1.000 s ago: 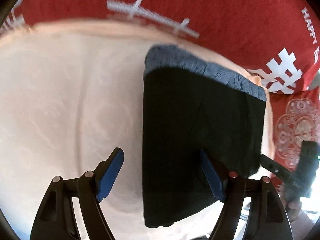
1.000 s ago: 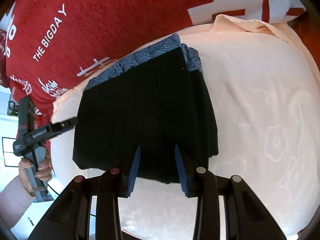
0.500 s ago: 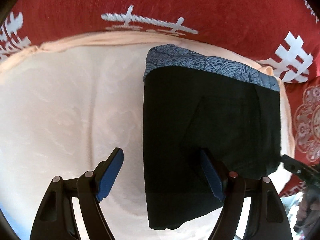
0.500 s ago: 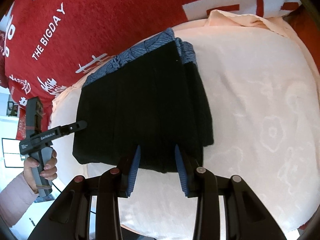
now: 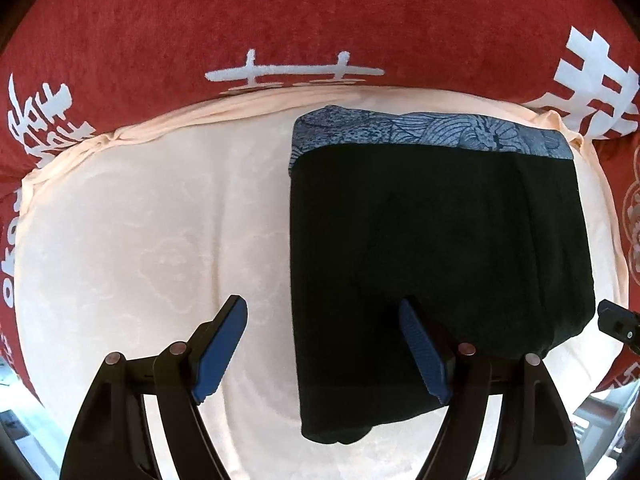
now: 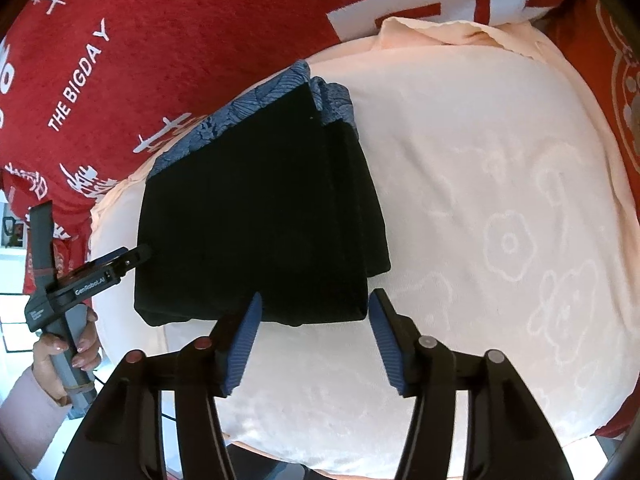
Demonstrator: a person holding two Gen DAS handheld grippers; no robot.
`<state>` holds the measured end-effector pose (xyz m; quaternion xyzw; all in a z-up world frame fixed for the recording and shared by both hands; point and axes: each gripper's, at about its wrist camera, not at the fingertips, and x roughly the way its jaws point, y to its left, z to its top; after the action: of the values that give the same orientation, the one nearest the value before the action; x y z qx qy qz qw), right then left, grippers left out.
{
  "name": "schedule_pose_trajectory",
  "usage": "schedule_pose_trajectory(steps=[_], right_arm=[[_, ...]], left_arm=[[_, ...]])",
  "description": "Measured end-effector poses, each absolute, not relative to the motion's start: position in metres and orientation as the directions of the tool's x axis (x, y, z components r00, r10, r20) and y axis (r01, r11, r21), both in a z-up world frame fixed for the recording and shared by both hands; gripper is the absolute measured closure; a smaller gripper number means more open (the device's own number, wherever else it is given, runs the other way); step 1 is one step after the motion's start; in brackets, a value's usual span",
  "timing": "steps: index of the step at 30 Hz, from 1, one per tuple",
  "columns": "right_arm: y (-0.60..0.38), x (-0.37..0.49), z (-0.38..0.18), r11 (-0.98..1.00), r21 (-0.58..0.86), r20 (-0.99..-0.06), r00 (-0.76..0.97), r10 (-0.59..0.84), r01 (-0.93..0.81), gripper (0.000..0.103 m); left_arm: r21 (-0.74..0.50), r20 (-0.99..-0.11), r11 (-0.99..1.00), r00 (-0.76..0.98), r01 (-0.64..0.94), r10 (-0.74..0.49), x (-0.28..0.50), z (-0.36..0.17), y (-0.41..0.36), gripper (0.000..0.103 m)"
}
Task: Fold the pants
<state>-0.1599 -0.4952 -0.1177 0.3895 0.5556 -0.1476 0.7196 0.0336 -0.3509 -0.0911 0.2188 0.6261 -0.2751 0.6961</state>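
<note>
Since the earlier frames the right gripper has spread its jaws from a narrow gap to a wide one, and the near edge of the pants now lies just ahead of its fingertips instead of between them; the left gripper is as wide as before, and its view has swung so that the right-hand side of the bundle shows in full. Pants: black, with a blue patterned waistband, folded into a compact rectangular stack of several layers, flat on a pale peach cushion cover, toward the cover's far edge and next to a red cloth with white lettering. Left gripper: open wide, holding nothing, its right finger over the near left part of the bundle. Right gripper: open wide, empty, just short of the fold's near edge. Condition of fold: edges roughly square, one lower layer sticking out on one side and at the near corner. Progress, as judged: folding appears essentially done; at most a small tidying of the protruding layer is left.
</note>
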Motion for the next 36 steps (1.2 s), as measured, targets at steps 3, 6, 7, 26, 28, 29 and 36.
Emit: schedule_pose_trajectory(steps=[3, 6, 7, 26, 28, 29, 36], right_arm=[[-0.496, -0.161, -0.118, 0.651, 0.39, -0.918, 0.334, 0.216, 0.652, 0.038], [-0.499, -0.163, -0.119, 0.643, 0.387, -0.919, 0.33, 0.214, 0.661, 0.035], [-0.5, -0.163, -0.119, 0.641, 0.387, -0.92, 0.329, 0.215, 0.663, 0.035], [-0.547, -0.147, -0.136, 0.642, 0.442, -0.895, 0.358, 0.267, 0.626, 0.023], [-0.551, -0.142, -0.143, 0.636, 0.472, -0.88, 0.371, 0.297, 0.61, 0.023], [-0.553, -0.14, -0.146, 0.633, 0.485, -0.873, 0.375, 0.312, 0.604, 0.023], [-0.563, -0.126, -0.163, 0.634, 0.531, -0.847, 0.372, 0.38, 0.562, 0.022]], left_arm=[[-0.041, -0.992, 0.748, 0.063, 0.663, -0.11, 0.033, -0.087, -0.347, 0.024], [-0.045, -0.991, 0.743, 0.061, 0.667, -0.116, 0.032, -0.085, -0.346, 0.024], [-0.047, -0.991, 0.743, 0.06, 0.668, -0.117, 0.032, -0.086, -0.347, 0.024], [-0.178, -0.976, 0.774, -0.007, 0.607, -0.22, 0.087, -0.094, -0.334, 0.0], [-0.203, -0.975, 0.779, -0.046, 0.594, -0.219, 0.095, -0.104, -0.334, 0.0], [-0.212, -0.974, 0.78, -0.059, 0.588, -0.221, 0.097, -0.107, -0.334, 0.0], [-0.336, -0.942, 0.787, -0.187, 0.517, -0.279, 0.113, -0.134, -0.33, 0.0]])
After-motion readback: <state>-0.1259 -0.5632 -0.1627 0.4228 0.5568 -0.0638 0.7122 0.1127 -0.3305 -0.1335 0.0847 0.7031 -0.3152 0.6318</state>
